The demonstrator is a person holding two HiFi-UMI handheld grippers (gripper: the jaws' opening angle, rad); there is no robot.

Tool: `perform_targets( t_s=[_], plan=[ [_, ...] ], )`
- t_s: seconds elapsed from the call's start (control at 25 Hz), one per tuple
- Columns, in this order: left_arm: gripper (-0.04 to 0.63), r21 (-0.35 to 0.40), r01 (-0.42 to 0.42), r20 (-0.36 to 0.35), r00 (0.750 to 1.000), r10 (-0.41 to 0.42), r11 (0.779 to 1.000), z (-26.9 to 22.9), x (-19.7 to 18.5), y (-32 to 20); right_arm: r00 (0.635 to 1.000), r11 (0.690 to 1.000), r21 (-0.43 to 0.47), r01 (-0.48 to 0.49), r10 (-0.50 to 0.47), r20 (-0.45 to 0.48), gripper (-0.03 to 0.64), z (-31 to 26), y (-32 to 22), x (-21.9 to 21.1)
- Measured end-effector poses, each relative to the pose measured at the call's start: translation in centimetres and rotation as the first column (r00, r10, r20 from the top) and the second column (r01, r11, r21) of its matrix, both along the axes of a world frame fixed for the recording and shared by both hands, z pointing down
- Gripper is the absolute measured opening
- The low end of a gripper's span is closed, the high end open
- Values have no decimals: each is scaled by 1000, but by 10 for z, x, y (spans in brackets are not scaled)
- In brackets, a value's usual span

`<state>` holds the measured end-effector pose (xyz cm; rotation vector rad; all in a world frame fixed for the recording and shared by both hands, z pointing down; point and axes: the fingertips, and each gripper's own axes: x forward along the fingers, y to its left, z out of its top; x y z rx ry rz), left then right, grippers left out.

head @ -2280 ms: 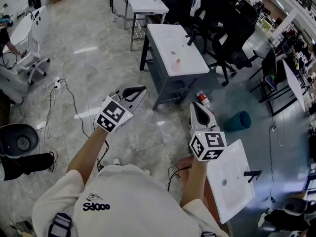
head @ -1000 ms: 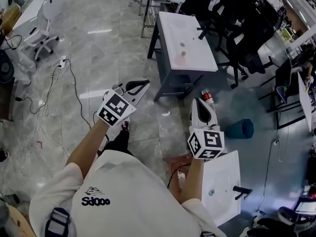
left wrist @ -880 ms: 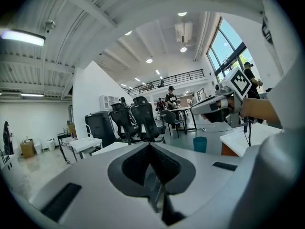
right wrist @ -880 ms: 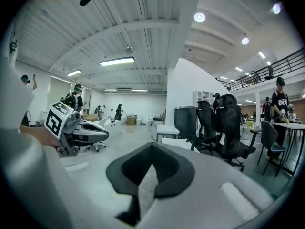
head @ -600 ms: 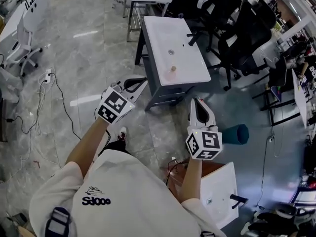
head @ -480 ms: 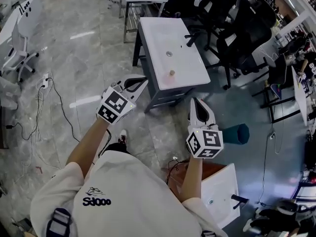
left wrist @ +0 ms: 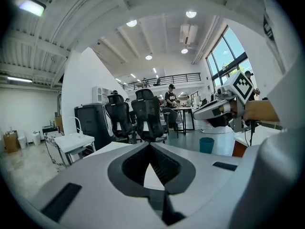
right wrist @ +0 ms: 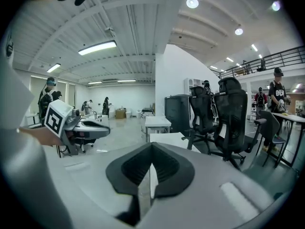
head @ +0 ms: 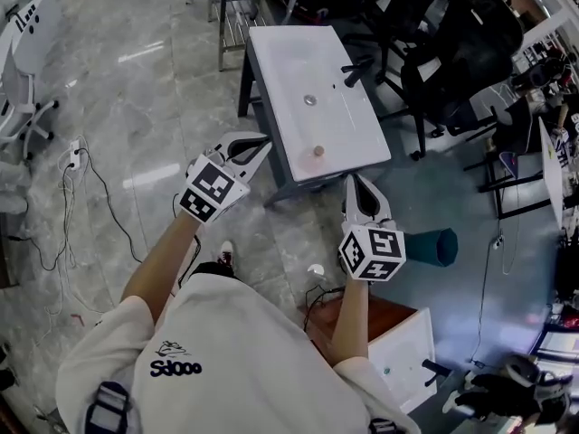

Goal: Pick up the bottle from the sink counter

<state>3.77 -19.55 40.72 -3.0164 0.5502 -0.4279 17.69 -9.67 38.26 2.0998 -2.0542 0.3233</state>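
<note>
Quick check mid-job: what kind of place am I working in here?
Probably an open office or lab used as a test space: black office chairs, a free-standing sink counter on a polished floor, loose cables.

Small bottle (head: pixel 317 151) on the white sink table (head: pixel 289 57)
Seen from above in the upper middle of the frame, the bottle looks pinkish with a tan top. It stands upright, alone, near the table's lower edge.
</note>
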Motion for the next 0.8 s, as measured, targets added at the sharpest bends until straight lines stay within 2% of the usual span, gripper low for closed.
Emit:
perform_targets(
  t_s=[0.12,0.24,0.48,0.52,0.56,0.6,0.8],
  plan=[
    [-4,-31,-8,-11,1000,8,999,11,-1,-20,999,1000,1,-22,22,40,11,9,-18,5],
    [-5,-68,-21,-24,1000,20,997,20,2,-37,999,999,-15,-45,46,16,11,21,-34,11],
    [-5,-123,-38,2,999,38,992,44,8,-53,999,995,-95,-31,32,8,12,53,-49,15],
    [-4,-129,-37,5,999,38,991,48,10,-56,1000,993,-113,-19,20,12,25,60,-53,15],
    [-4,-134,-35,8,999,36,990,51,12,-59,1000,991,-132,-4,7,21,96,68,-58,16],
    [-3,-140,-31,12,999,33,990,56,14,-61,1000,989,-150,10,-6,31,129,76,-63,17],
    [-3,-178,23,53,998,-14,984,81,17,-66,998,977,-204,62,-55,40,163,109,-75,21]
  ],
)
